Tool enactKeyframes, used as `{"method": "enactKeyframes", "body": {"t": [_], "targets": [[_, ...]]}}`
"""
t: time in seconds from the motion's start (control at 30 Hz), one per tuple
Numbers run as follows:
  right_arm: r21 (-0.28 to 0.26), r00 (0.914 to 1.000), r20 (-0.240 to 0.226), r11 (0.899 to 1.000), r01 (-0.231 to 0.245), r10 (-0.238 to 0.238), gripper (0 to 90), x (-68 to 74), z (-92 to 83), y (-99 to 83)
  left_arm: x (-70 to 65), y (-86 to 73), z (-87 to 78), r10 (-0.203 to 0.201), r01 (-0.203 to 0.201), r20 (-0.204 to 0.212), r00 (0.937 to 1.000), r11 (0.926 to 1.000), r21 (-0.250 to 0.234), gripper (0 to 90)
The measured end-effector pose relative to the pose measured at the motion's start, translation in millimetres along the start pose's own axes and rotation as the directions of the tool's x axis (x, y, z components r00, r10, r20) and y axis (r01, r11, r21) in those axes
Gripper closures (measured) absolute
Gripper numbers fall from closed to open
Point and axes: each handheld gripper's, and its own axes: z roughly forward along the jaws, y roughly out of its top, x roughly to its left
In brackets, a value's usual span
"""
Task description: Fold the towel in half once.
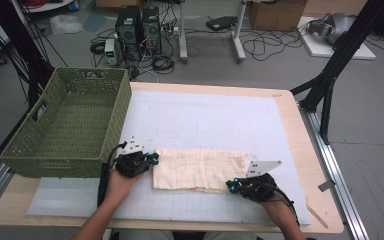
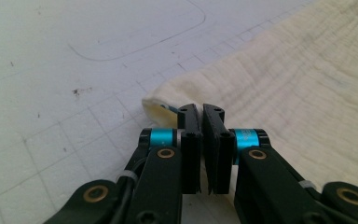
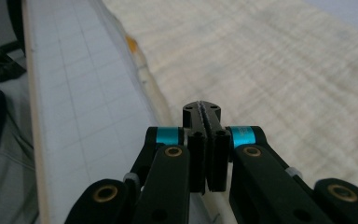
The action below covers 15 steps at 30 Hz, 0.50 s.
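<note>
Cloth (image 1: 198,169), cream and folded into a long strip, lies flat on the white gridded mat (image 1: 205,120) near the table's near edge. Left gripper (image 1: 152,159) sits at the cloth's left end, jaws nearly pressed together beside a curled corner. Right gripper (image 1: 231,186) meets the near right edge, jaws pressed together; whether they pinch fabric I cannot tell. Green woven basket (image 1: 67,125) stands far left.

Overhead forward-down; gripper views perhaps table-close
</note>
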Motion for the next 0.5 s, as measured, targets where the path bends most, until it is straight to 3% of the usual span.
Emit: {"method": "enactKeyframes", "body": {"t": [0.1,0.2,0.3,0.33,0.43,0.5], "targets": [[-0.038,0.9995,-0.031,0.999,0.001,-0.002,89.6,1.3,-7.9,1.8,0.3,-0.4,0.9,0.002,-0.002,0.0,1.0,1.0,0.004,84.9],[-0.013,0.9971,-0.077,1.0,0.001,-0.002,89.6,2.5,-8.1,-0.6,0.9,-1.1,2.0,0.0,0.0,-0.004,1.0,0.9998,0.018,83.8],[0.053,0.9995,-0.028,0.998,0.016,-0.015,87.4,2.3,-2.2,-4.5,2.8,-2.1,4.2,-0.025,0.025,-0.016,0.9996,0.999,0.036,73.3],[0.049,0.9999,-0.015,0.999,0.004,-0.003,80.5,1.3,-2.5,-4.9,3.6,-1.8,4.0,-0.034,0.035,-0.031,0.999,0.9987,0.037,65.0],[-0.036,0.9989,0.021,0.999,-0.041,0.042,69.8,-5.5,-11.5,-2.6,6.3,-0.2,0.3,-0.064,0.064,-0.053,0.9966,0.998,-0.003,52.1],[-0.1,0.9941,0.075,0.992,-0.07,0.078,62.8,-12.1,-18.9,-1.2,7.8,0.9,-0.6,-0.081,0.078,-0.057,0.9951,0.9962,-0.039,47.6]]}}
